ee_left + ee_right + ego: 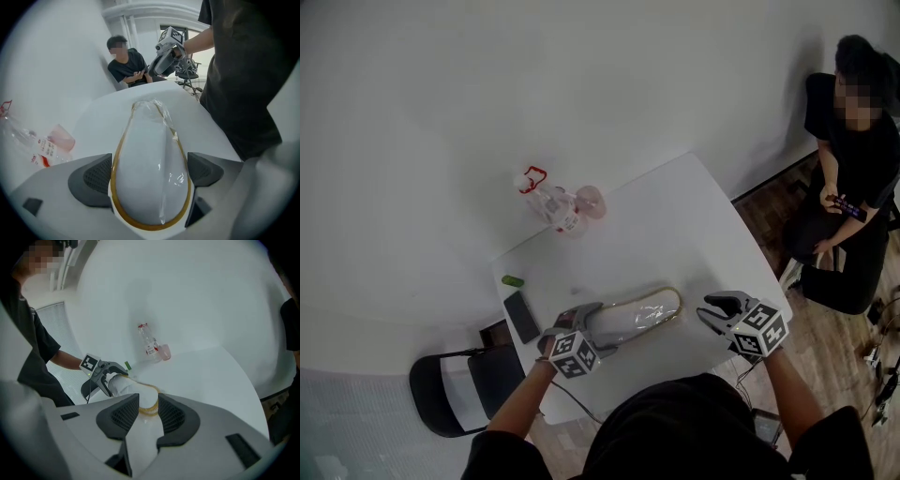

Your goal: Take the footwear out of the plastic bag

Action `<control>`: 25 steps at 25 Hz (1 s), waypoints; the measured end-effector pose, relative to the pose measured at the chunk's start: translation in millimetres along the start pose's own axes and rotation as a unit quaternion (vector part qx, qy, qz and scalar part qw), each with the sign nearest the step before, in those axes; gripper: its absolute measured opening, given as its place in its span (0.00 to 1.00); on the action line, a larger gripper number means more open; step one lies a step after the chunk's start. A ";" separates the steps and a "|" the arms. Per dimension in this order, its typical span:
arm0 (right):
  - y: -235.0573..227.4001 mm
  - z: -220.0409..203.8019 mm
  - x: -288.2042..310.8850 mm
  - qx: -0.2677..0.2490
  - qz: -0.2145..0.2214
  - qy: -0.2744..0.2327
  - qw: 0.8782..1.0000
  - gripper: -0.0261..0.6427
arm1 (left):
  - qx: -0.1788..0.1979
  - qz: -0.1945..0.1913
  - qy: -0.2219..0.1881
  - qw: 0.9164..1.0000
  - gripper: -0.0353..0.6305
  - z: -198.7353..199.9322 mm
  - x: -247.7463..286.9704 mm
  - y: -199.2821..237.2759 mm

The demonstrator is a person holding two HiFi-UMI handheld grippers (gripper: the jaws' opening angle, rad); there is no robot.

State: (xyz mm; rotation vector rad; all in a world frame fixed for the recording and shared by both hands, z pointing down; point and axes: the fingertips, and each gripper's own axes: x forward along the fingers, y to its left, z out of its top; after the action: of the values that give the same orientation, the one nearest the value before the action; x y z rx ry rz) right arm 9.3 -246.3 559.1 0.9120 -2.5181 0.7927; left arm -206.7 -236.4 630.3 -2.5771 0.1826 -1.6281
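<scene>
At the lower centre of the head view, the left gripper (591, 328) is clamped across the heel end of the footwear (642, 314). The footwear is stretched over the near part of the table (675, 216), toe to the right. The plastic bag (161, 110) is seen wrapped over it, so removal is judged not yet done. Just right of the toe, the right gripper (713, 311) is held with jaws apart and empty. Farther back, a clear bottle (558, 208) is seen near the far edge.

No words or numbers are legible; the red-and-white label (570, 223) on the bottle (551, 204), far left on the bench (675, 225), is too small to read.
</scene>
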 end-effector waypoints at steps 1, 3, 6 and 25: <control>0.7 0.0 -0.9 -0.004 0.000 0.002 1.000 0.23 | -0.012 -0.011 0.001 1.000 0.84 -1.3 0.4 -3.3; 2.3 -1.5 -2.3 -0.006 0.001 0.004 1.000 0.23 | -0.044 -0.041 -0.003 0.998 0.85 -2.5 0.2 -11.0; 6.4 -5.2 1.1 -0.001 0.008 0.003 1.000 0.23 | -0.072 -0.068 -0.002 0.995 0.84 -3.8 -1.4 -14.6; 72.6 -46.3 37.0 -0.064 0.113 0.102 0.986 0.24 | -0.189 -0.213 0.109 0.952 0.73 -35.3 22.9 -4.4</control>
State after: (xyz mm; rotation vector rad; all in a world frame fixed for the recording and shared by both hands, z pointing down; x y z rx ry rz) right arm -60.5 -189.4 585.5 0.4819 -2.4836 0.7395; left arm -228.6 -235.8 666.4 -2.8541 -0.0634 -2.2276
